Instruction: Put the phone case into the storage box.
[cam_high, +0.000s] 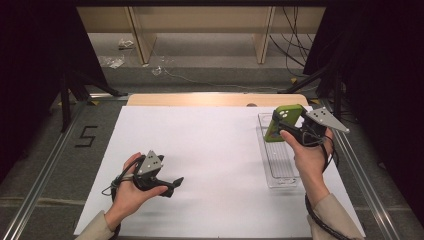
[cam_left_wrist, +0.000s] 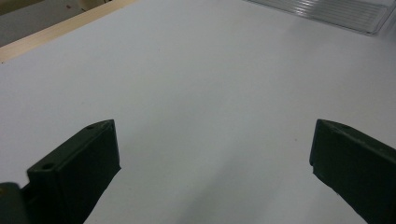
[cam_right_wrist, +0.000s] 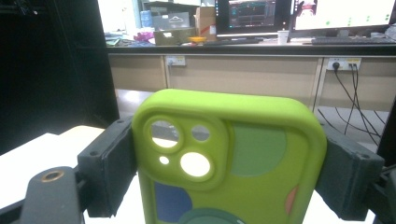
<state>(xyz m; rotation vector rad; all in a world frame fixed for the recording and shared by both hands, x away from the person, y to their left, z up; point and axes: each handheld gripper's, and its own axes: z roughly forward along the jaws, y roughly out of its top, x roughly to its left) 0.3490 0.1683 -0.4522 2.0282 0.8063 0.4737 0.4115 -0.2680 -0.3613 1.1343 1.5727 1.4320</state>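
Right tongs (cam_right_wrist: 229, 172) clamped on green case (cam_high: 283, 122) above far end of tray (cam_high: 280, 177), likely mid-carry; left tongs (cam_left_wrist: 215, 158) apart, low over bare tabletop (cam_high: 210, 150); next calls for steady lowering.

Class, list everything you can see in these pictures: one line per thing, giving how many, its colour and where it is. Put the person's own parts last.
Phone case: one, lime green with darker patches and camera cut-outs, held upright above the tray's far end.
Tray: one, clear plastic, long and narrow, on the right side of the sheet.
Sheet: one, white, covering most of the table.
Table: one, light wood, its far edge showing beyond the sheet.
Digit 5: one, black, on the grey floor left of the table.
Cables: several, black, on the floor at far right.
Left claw: one, black, open, low over the sheet at near left.
Right claw: one, black, shut on the phone case.
Hands: two, each holding a claw.
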